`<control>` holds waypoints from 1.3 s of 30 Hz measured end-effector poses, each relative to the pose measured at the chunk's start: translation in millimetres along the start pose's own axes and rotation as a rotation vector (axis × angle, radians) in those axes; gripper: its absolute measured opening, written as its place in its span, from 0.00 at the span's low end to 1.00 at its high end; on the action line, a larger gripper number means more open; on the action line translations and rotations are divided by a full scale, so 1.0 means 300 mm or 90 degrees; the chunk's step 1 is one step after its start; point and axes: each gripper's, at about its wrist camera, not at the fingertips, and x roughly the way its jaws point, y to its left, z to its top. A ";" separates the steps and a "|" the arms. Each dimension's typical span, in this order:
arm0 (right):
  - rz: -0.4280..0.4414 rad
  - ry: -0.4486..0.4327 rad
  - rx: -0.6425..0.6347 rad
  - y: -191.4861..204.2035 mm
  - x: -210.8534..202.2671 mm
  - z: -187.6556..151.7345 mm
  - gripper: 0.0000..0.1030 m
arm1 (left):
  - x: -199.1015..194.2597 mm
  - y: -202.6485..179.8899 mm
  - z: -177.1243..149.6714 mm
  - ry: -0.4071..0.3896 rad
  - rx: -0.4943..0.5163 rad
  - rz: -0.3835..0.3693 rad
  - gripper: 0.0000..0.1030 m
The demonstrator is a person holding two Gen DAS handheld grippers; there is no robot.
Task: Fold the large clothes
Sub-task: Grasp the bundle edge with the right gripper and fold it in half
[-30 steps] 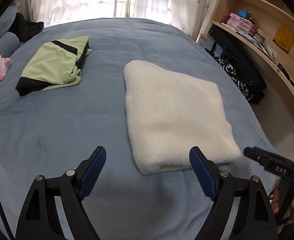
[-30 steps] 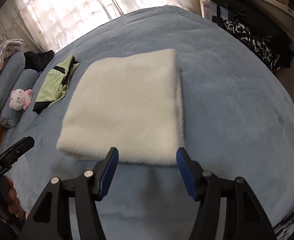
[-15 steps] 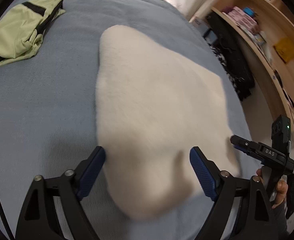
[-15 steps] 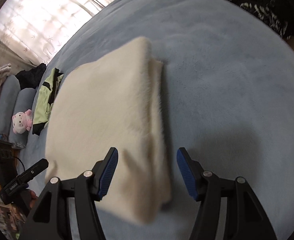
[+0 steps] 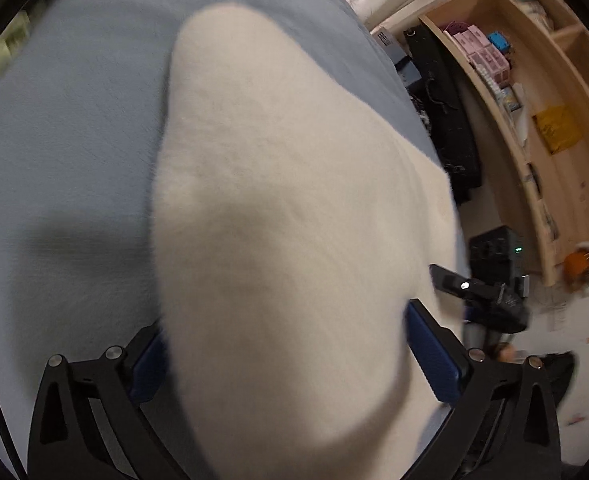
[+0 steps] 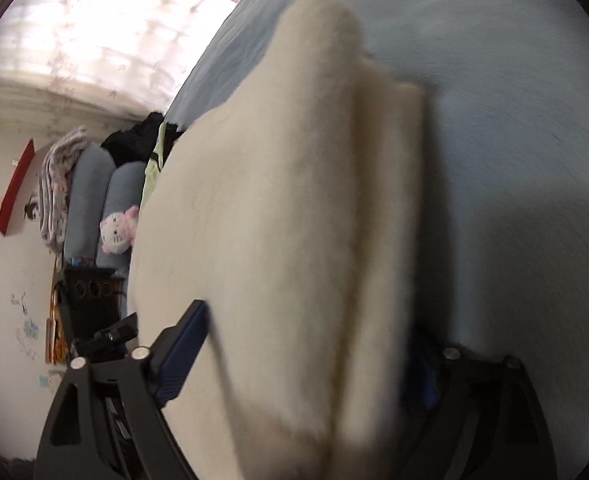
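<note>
Filling most of both views, the folded cream garment (image 5: pixel 294 220) lies on the blue bed (image 5: pixel 74 140), its near edge blurred and running out of the bottom of each picture. In the left wrist view it hides most of the left gripper's (image 5: pixel 294 356) left pad; in the right wrist view it covers nearly all of the right gripper's (image 6: pixel 302 356) right pad. Whether any pad touches the pile cannot be told.

Both sets of jaws stand wide apart and have just been opening, with the garment's near corners between them. A second ago the garment lay well ahead of both grippers, whole in view; now each gripper straddles a near corner. The green garment (image 6: pixel 152 168), plain before, is cut to a sliver behind the cream one.

To the right of the bed, a curved wooden shelf (image 5: pixel 534 140) holds boxes. At the head of the bed sit grey bolsters (image 6: pixel 94 192) and a pink plush cat (image 6: pixel 118 228), under a bright curtained window (image 6: pixel 106 28).
</note>
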 end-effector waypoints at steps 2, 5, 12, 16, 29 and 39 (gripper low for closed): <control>-0.006 0.017 -0.023 0.023 0.018 0.007 0.95 | 0.021 0.020 0.011 0.014 -0.010 -0.027 1.00; -0.019 0.032 -0.050 0.050 0.031 0.012 0.99 | 0.045 0.012 0.024 0.022 0.003 -0.027 1.00; -0.054 0.001 -0.089 0.105 0.032 0.022 0.86 | 0.040 -0.055 0.033 0.007 0.041 0.030 0.96; -0.074 -0.019 -0.118 0.170 0.003 0.018 0.71 | -0.006 -0.137 0.005 -0.039 0.097 0.097 0.82; -0.087 -0.055 -0.198 0.554 -0.035 -0.033 0.65 | -0.351 -0.256 -0.037 -0.141 0.160 0.145 0.70; 0.001 -0.033 -0.283 1.049 0.255 0.112 0.65 | -0.910 -0.032 0.166 -0.193 0.139 0.226 0.70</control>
